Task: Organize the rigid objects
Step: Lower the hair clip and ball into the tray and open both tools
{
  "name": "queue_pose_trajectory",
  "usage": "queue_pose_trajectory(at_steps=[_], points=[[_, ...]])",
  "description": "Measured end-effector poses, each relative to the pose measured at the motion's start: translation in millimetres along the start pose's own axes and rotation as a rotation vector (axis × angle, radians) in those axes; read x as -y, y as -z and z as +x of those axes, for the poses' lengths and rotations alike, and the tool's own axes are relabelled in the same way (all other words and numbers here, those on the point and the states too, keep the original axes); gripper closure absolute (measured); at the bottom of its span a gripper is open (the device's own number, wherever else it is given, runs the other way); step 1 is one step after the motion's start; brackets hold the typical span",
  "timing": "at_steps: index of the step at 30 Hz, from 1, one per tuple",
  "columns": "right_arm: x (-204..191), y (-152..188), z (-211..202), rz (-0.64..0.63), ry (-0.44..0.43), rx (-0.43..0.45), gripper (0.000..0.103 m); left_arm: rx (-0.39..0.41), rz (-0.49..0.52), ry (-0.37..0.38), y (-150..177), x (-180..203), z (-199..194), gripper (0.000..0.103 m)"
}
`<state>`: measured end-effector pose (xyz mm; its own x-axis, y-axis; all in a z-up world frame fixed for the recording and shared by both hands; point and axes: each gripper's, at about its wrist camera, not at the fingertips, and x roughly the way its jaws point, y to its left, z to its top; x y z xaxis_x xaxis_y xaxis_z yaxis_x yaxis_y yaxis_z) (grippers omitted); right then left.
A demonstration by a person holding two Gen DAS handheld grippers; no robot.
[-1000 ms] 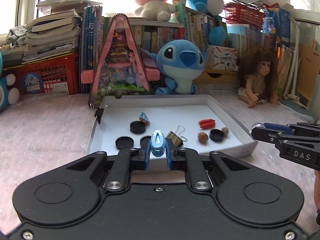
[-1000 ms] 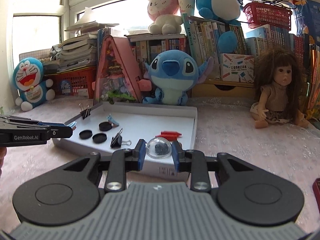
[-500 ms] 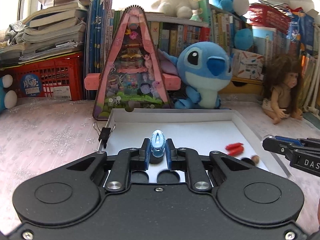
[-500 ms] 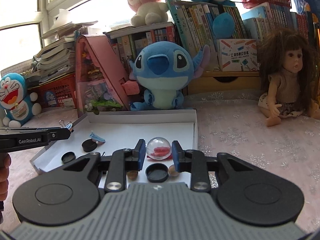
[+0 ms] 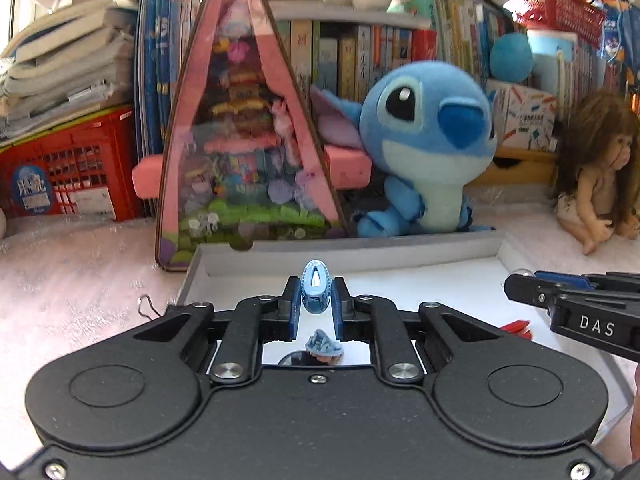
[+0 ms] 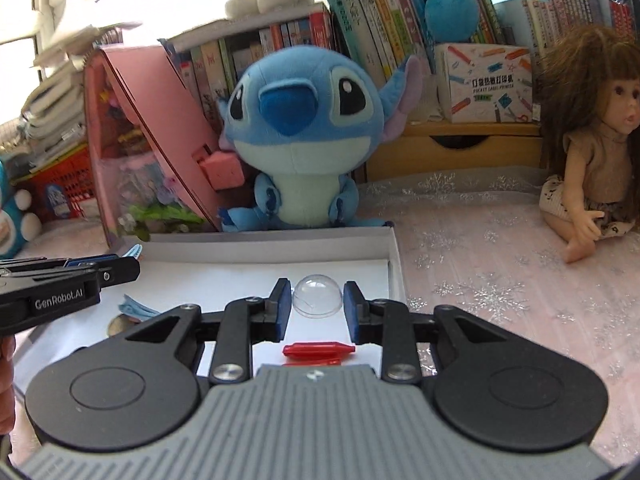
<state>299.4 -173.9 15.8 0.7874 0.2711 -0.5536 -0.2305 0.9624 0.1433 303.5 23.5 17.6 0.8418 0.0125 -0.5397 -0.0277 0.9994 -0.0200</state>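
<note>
My left gripper is shut on a small light-blue hair clip and holds it over the white tray. A second blue clip lies on the tray floor under the jaws. My right gripper is open over the same tray; a clear plastic dome sits on the tray floor between the fingers, which stand apart from it. Red pieces lie under the right gripper. The left gripper shows at the left of the right wrist view, the right gripper at the right of the left wrist view.
A pink triangular toy house, a blue Stitch plush and a doll stand behind and beside the tray. Books and a red basket line the back. A binder clip hangs at the tray's left edge.
Both grippers moved forward over the tray. The right gripper opened and the clear dome now rests on the tray floor. The left gripper still holds the blue clip.
</note>
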Motion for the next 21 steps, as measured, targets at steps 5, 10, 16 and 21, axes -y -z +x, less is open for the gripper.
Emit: queue_pose_trajectory(at_steps=[5, 10, 16, 21], points=[[-4, 1, 11, -0.017, 0.023, -0.039, 0.070, -0.034, -0.007, -0.014, 7, -3, 12, 0.088], [-6, 1, 18, -0.018, 0.048, -0.084, 0.069, -0.059, -0.020, -0.012, 10, -5, 18, 0.088], [-7, 1, 24, -0.023, 0.073, -0.125, 0.069, -0.069, -0.008, -0.010, 10, -4, 20, 0.088], [-6, 2, 27, -0.023, 0.081, -0.144, 0.069, -0.073, -0.010, -0.010, 10, -3, 21, 0.088]])
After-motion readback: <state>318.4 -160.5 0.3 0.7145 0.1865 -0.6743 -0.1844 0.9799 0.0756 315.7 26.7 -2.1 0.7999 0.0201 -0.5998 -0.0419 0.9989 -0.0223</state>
